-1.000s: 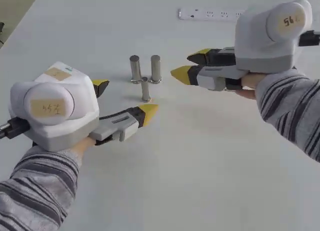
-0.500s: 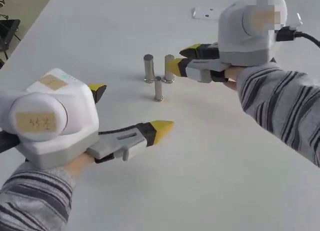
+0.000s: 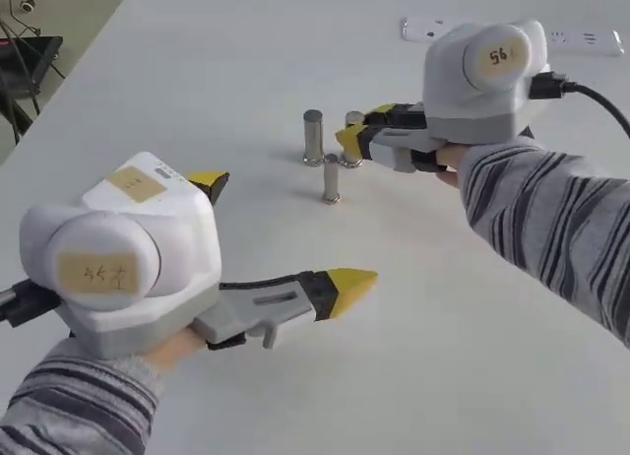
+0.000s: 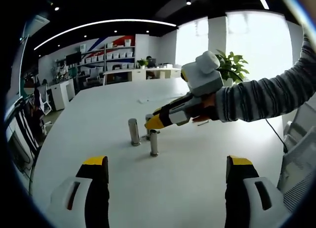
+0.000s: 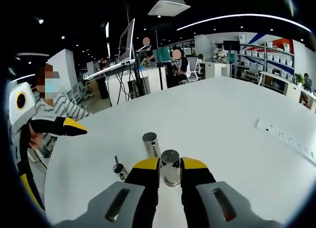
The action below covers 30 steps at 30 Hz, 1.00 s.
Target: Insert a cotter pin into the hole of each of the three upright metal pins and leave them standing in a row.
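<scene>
- The white table carried all the work.
- The left gripper hovered low and near the person, well apart from the pins. Its jaws were spread wide with nothing between them.
- The right gripper reached in from the right. Its jaws were clenched on one metal pin, and in the right gripper view a yellow tip pressed against each side of it.
- A power strip lay at the far side of the table, beyond the right gripper.
- The gripped pin stood upright on the table at the right of the group.
- The tall pin stood upright just beside it, not touching.
- The short pin stood nearer the person, in front of the gap between the other two, so the three made a triangle and not a row.
- In the right gripper view a thin sliver rose beside the short pin's top, too small to identify.
</scene>
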Each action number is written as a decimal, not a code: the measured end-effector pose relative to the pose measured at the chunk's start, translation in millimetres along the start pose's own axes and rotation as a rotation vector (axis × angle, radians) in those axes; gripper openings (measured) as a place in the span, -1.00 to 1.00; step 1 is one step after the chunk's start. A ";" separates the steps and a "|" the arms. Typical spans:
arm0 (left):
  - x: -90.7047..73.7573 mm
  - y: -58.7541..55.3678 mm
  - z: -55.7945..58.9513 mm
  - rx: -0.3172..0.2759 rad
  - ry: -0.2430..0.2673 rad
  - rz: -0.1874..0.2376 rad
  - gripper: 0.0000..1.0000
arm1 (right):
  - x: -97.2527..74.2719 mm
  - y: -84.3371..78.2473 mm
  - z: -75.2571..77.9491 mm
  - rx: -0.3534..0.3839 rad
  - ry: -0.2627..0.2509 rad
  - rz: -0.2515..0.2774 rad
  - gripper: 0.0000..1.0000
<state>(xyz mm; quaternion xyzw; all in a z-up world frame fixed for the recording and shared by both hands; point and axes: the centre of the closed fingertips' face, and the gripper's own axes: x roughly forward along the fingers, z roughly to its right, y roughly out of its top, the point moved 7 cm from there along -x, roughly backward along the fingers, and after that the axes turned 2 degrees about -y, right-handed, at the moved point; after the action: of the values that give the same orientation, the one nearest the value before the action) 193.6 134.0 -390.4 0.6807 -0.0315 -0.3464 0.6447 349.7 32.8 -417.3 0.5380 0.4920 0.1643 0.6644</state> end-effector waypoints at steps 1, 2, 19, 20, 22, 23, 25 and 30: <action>-0.6 -0.1 -0.1 -0.003 0.001 0.001 0.97 | 0.0 -0.3 0.9 -0.009 -0.005 -0.005 -0.80; -1.4 -0.1 -0.2 -0.004 0.004 0.002 0.97 | 0.1 -0.4 1.6 -0.046 -0.004 -0.017 -0.81; -7.6 -1.8 5.2 0.009 -0.008 0.006 0.97 | -9.7 -0.4 -1.2 -0.083 0.022 -0.043 -0.85; -7.8 -1.5 5.5 0.008 -0.008 0.006 0.97 | -11.7 -0.9 -1.1 -0.082 0.020 -0.042 -0.85; -8.1 -0.9 5.9 0.010 -0.008 0.007 0.97 | -15.4 -2.5 0.1 -0.084 0.015 -0.038 -0.85; -8.3 -0.5 6.1 0.014 -0.008 0.006 0.97 | -17.7 -3.6 1.8 -0.082 0.017 -0.038 -0.85; -8.7 0.2 6.6 0.017 -0.008 0.011 0.97 | -23.6 -5.1 0.8 -0.082 0.019 -0.040 -0.85; -9.0 1.1 7.0 0.006 -0.008 0.025 0.97 | -38.0 -12.2 1.9 -0.078 0.008 -0.050 -0.85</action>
<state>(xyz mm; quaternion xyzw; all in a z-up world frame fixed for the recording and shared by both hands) 183.6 132.3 -385.1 0.6806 -0.0438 -0.3410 0.6469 329.9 -1.1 -410.0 0.4985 0.5012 0.1692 0.6868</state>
